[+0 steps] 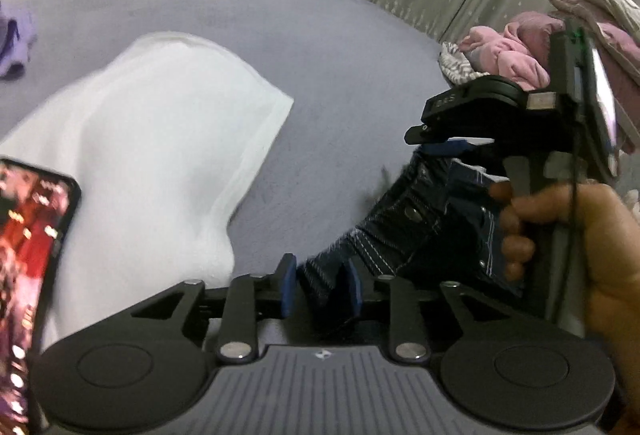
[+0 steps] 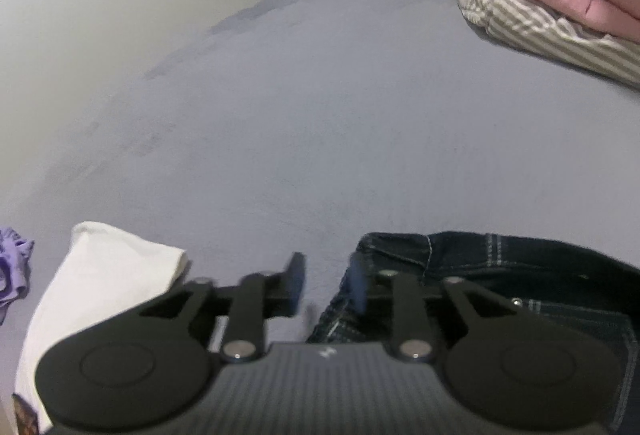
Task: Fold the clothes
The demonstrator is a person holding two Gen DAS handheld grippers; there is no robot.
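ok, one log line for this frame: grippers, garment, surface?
left gripper: shut on jeans | right gripper: open, beside jeans waistband | jeans bunched on bed | white towel left

Dark denim jeans (image 1: 404, 235), bunched, lifted.

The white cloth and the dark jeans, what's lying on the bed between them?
Nothing but bare grey-blue bedsheet lies between the folded white cloth and the jeans. The right wrist view shows that gap best; only the right tool hangs over it.
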